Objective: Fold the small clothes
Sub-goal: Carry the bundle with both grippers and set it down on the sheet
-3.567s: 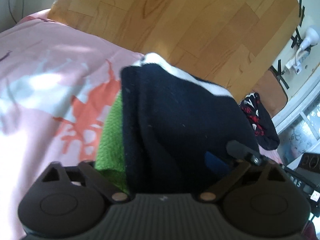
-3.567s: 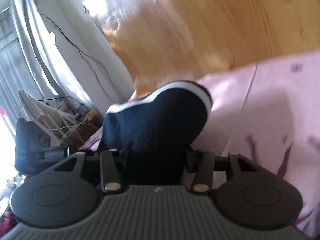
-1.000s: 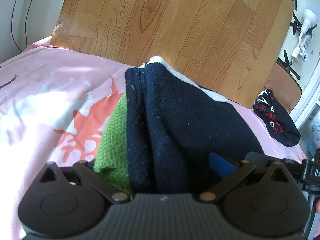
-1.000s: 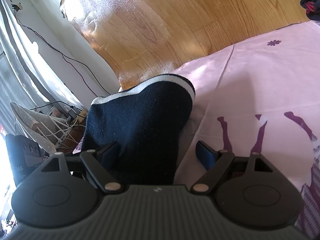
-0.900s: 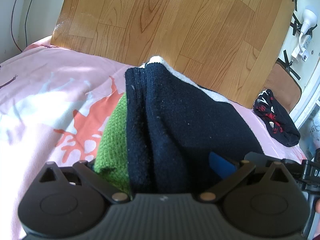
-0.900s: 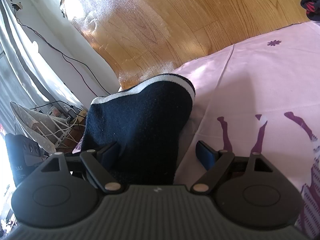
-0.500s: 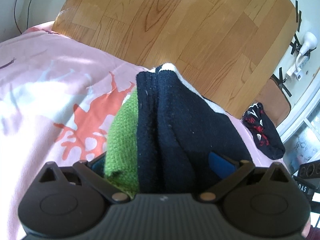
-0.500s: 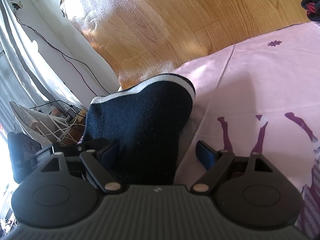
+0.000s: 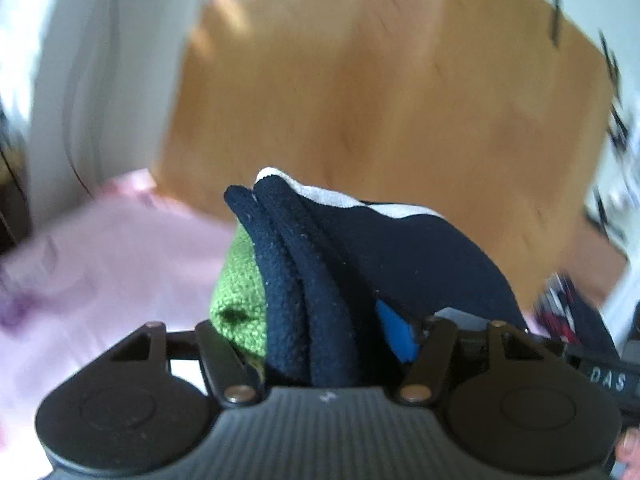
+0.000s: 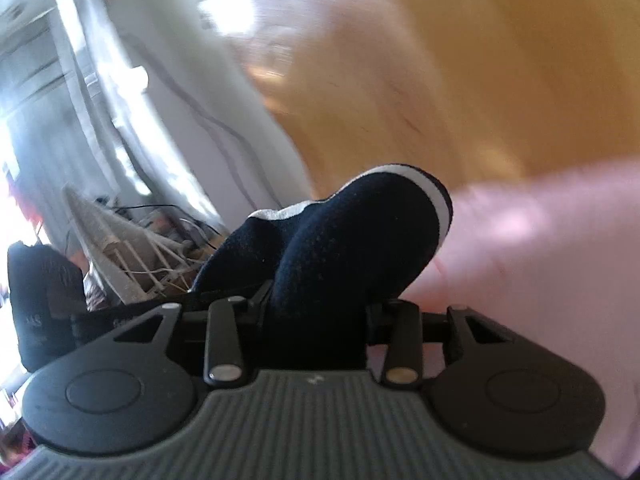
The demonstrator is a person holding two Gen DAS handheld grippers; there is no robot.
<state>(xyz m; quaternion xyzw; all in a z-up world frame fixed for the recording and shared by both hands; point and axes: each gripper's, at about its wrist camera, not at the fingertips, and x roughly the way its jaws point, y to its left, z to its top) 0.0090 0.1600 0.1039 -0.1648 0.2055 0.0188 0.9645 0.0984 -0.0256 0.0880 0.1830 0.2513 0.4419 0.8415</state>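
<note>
Pink bedsheet (image 9: 104,264) under blurred wood floor (image 9: 360,92). Left gripper (image 9: 320,332) jaws closing, pressing navy sock (image 9: 320,280) and green cloth (image 9: 240,304) at 12 o'clock. Right gripper (image 10: 316,312) jaws closing on the navy sock's other end; patterned cloth (image 9: 568,312) at 3 o'clock.

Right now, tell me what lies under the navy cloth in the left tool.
A green knit piece shows beside and beneath the navy cloth, both between the closing jaws of the left tool. How far it runs under is covered.
</note>
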